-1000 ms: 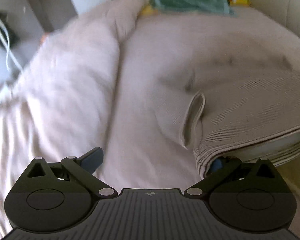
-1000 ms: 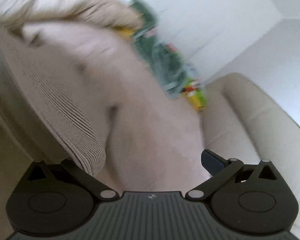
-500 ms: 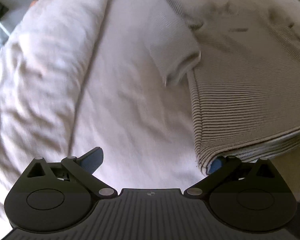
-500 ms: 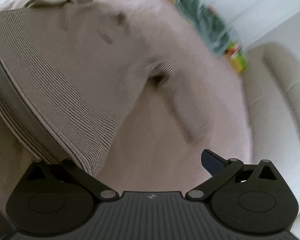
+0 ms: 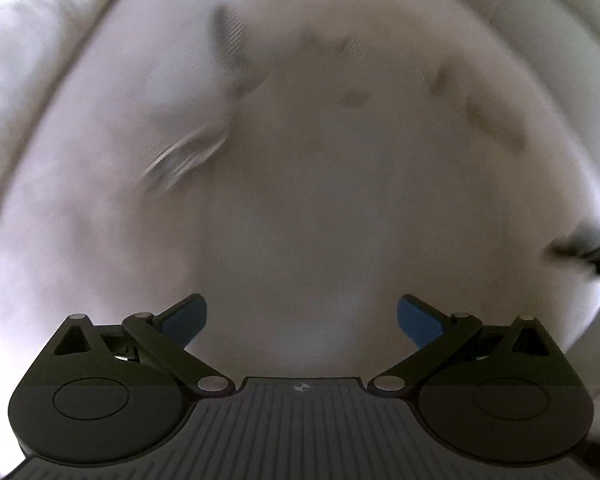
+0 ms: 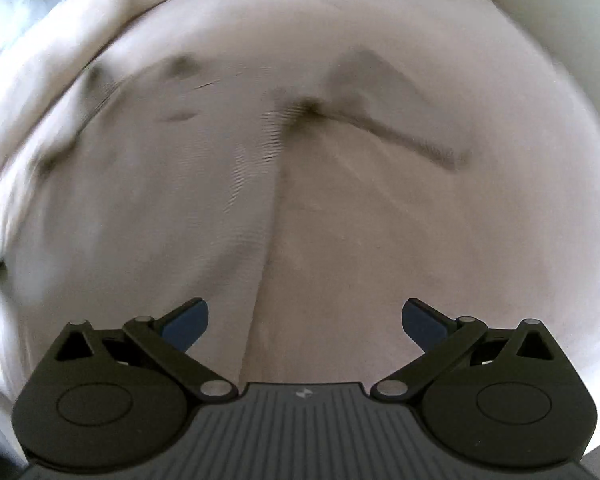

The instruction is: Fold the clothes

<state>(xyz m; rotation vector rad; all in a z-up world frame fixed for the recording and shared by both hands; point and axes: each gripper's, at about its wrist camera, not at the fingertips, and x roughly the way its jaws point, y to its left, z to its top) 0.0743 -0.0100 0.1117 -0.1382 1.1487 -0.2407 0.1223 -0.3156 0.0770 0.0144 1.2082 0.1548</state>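
While both the left gripper [image 5: 301,322] & right gripper [image 6: 305,322] gape empty, the ribbed beige garment [image 6: 172,184] lies flat w/ soft creases.

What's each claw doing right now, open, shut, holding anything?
Left claw: open, holding nothing, above the striped garment.
Right claw: open, holding nothing, above the same garment.

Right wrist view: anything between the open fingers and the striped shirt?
Nothing visible. The right gripper is open, and the shirt lies spread on the bed cover directly ahead, its side edge running between the fingers. The frame is motion-blurred, so small items could be missed.
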